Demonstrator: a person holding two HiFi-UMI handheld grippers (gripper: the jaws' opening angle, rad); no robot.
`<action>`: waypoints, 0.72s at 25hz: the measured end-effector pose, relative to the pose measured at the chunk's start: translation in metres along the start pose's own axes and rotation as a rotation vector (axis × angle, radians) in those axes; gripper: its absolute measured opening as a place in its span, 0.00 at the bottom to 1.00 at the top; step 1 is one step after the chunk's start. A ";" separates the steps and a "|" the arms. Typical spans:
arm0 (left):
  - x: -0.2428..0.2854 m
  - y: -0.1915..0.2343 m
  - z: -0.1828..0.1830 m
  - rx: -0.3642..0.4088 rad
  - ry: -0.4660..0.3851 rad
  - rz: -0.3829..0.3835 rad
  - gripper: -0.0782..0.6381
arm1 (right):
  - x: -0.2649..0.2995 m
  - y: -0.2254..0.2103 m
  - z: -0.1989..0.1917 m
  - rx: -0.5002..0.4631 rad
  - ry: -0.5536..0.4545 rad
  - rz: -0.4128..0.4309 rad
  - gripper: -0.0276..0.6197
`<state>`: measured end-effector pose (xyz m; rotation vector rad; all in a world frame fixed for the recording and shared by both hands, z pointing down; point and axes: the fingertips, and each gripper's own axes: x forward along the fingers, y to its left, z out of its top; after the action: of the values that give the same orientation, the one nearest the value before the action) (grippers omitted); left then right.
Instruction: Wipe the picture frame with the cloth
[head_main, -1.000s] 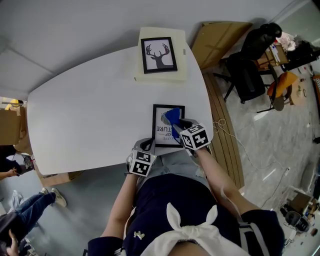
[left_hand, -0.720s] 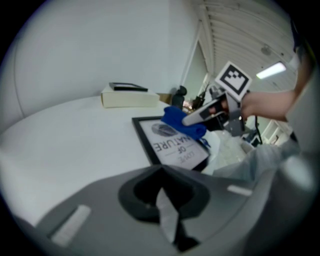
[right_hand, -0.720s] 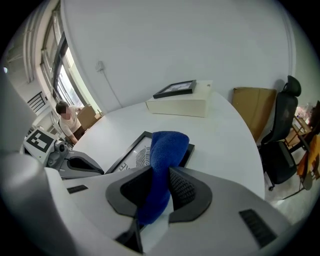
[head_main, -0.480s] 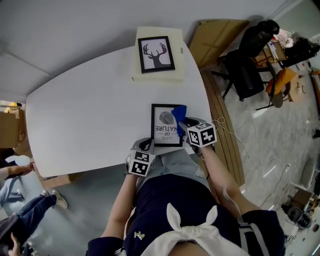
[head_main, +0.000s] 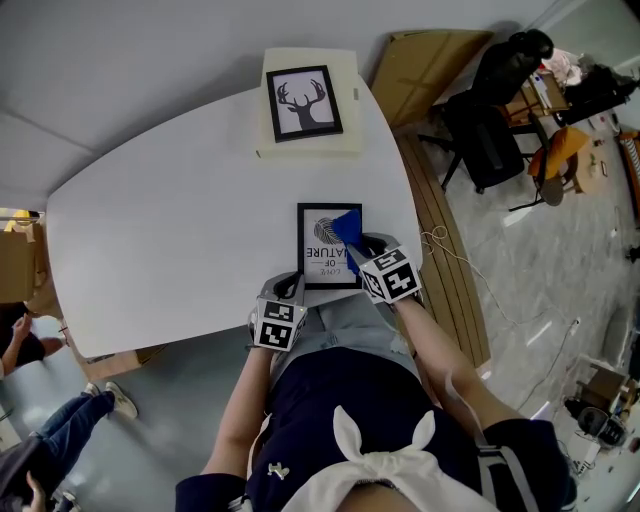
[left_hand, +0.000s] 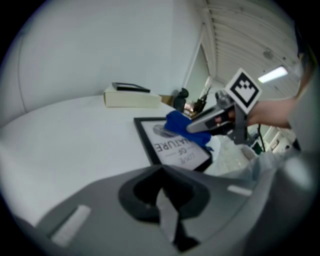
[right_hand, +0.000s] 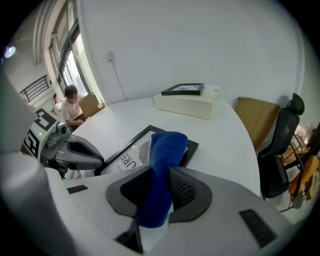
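A black picture frame with a white fingerprint print lies flat near the front edge of the white table. My right gripper is shut on a blue cloth, which rests on the frame's right half. In the right gripper view the cloth stands up between the jaws, over the frame. My left gripper is shut and empty, its tip at the frame's near left corner. The left gripper view shows the frame, the cloth and the right gripper.
A cream box with a second frame, a deer print, sits at the table's far edge. The table's right edge lies close to the frame. Beyond it are cardboard and a black chair. People stand on the floor at left.
The right gripper with the cloth swung out to the frame's right edge and has come back left onto the print. The left gripper has stayed at the near left corner.
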<state>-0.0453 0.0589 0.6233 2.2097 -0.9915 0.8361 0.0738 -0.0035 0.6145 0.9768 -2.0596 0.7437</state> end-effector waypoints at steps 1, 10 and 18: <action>0.000 0.000 0.000 -0.001 -0.001 0.001 0.11 | 0.000 0.003 -0.001 -0.022 0.003 -0.003 0.18; -0.001 0.002 0.000 -0.011 -0.010 0.019 0.11 | -0.001 0.025 -0.011 -0.046 0.015 0.037 0.18; 0.000 0.001 0.000 -0.016 -0.011 0.025 0.11 | 0.002 0.049 -0.026 -0.054 0.044 0.084 0.18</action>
<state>-0.0462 0.0582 0.6236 2.1944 -1.0293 0.8255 0.0423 0.0419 0.6213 0.8416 -2.0819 0.7424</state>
